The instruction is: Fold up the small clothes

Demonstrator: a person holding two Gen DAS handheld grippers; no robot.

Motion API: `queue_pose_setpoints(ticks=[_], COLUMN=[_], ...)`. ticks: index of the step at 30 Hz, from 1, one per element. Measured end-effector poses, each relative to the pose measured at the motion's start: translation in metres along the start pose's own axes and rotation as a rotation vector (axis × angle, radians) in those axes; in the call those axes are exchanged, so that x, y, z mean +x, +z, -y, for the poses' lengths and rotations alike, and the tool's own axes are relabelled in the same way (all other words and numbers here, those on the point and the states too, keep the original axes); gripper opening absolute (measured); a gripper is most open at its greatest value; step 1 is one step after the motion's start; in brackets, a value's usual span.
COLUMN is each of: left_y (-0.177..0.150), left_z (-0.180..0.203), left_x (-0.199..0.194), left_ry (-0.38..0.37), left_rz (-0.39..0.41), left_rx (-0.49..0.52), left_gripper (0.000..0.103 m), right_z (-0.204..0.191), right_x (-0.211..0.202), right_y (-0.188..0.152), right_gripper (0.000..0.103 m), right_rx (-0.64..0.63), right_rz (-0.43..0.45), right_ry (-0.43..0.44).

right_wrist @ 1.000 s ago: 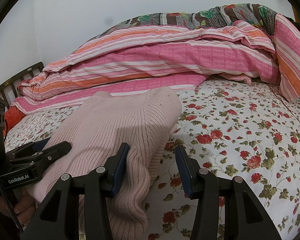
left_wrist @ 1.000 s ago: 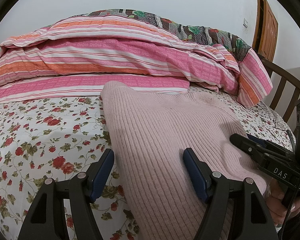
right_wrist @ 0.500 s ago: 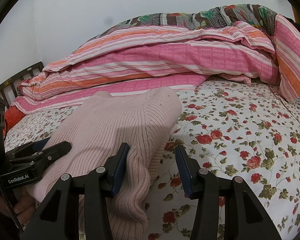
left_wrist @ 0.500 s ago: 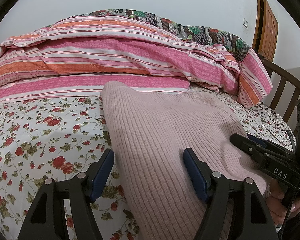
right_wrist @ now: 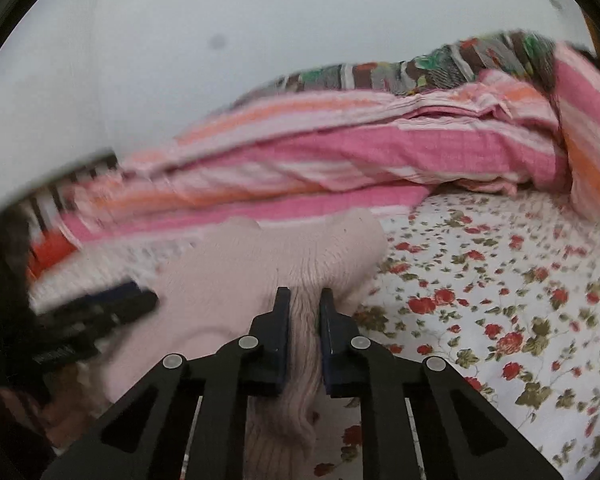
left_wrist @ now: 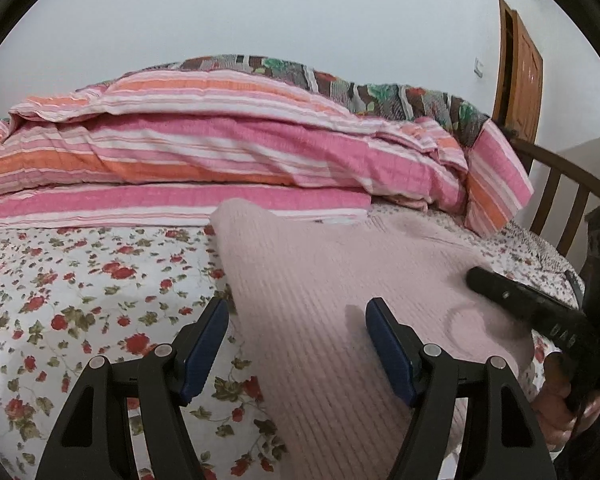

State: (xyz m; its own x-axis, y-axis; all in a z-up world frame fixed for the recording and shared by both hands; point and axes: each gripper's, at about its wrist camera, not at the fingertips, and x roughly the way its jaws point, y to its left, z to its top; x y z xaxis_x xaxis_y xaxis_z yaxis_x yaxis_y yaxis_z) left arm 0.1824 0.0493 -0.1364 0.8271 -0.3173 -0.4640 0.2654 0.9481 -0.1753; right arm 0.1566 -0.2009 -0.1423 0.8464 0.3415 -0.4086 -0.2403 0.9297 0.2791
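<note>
A pale pink ribbed sweater (left_wrist: 324,280) lies folded on the floral bed sheet (left_wrist: 80,288). My left gripper (left_wrist: 296,312) is open, its jaws set wide over the sweater's left edge. My right gripper (right_wrist: 304,300) is shut on the sweater's (right_wrist: 300,256) right edge, with knit fabric pinched between its blue pads and hanging below. In the left wrist view the right gripper (left_wrist: 532,312) shows at the far right, over the sweater. In the right wrist view, which is blurred, the left gripper (right_wrist: 96,312) shows at the left.
A pile of pink and orange striped quilts (left_wrist: 220,152) lies across the back of the bed. A wooden bed rail (left_wrist: 560,188) stands at the right and a wooden door (left_wrist: 520,80) behind it. The floral sheet (right_wrist: 500,300) stretches right of the sweater.
My right gripper has shut on the sweater's right edge and lifted it a little; its view is now motion-blurred. My left gripper stays open and has risen slightly.
</note>
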Motion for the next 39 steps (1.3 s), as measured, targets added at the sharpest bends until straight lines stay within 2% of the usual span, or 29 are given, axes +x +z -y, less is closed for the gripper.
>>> queue_pose_setpoints(ticks=[2,5,11,25,26,27,30,33,36,37,38,39], left_y=[0.000,0.000,-0.003,-0.005,-0.004,-0.004,-0.002,-0.002,-0.004,-0.006,-0.007,-0.009], left_z=[-0.001,-0.001,0.003,0.009,0.010,0.010,0.011,0.007,0.003,0.002,0.002,0.002], left_x=[-0.003,-0.001,0.009,0.004,0.003,0.001,-0.005,-0.009,-0.007,-0.006,-0.005,-0.006], left_ry=[0.005,0.018,0.071,0.110,0.110,0.106,0.115,0.109,0.075,0.058,0.047,0.034], left_rz=[0.011,0.005,-0.038,-0.044,-0.041,-0.035,-0.022,-0.026,-0.071,-0.090,-0.102,-0.114], left_rx=[-0.005,-0.010,0.003,0.031,0.035,0.038,0.045,0.031,0.000,-0.013,-0.018,-0.019], left_gripper=[0.070,0.070,0.071,0.071,0.071,0.071,0.070,0.070,0.071,0.071,0.071,0.071], right_z=[0.008,0.007,-0.012,-0.005,-0.006,-0.008,-0.020,-0.016,-0.007,-0.010,-0.014,-0.020], right_x=[0.005,0.022,0.023,0.020,0.019,0.018,0.010,0.003,0.016,0.014,0.011,0.006], right_y=[0.001,-0.001,-0.008,-0.007,-0.007,-0.006,-0.003,-0.001,-0.010,-0.010,-0.009,-0.007], right_gripper=[0.013,0.013,0.014,0.024,0.022,0.013,0.012,0.012,0.013,0.014,0.017,0.024], right_rx=[0.037,0.026,-0.074,-0.044,-0.040,-0.044,-0.094,-0.036,0.026,0.017,-0.005,-0.036], right_rz=[-0.021,-0.096,-0.102,-0.165,-0.168,-0.169,-0.146,-0.130,-0.220,-0.225,-0.226,-0.234], right_ry=[-0.009,-0.083,-0.164,-0.174,-0.171,-0.157,-0.178,-0.142,-0.200,-0.227,-0.251,-0.279])
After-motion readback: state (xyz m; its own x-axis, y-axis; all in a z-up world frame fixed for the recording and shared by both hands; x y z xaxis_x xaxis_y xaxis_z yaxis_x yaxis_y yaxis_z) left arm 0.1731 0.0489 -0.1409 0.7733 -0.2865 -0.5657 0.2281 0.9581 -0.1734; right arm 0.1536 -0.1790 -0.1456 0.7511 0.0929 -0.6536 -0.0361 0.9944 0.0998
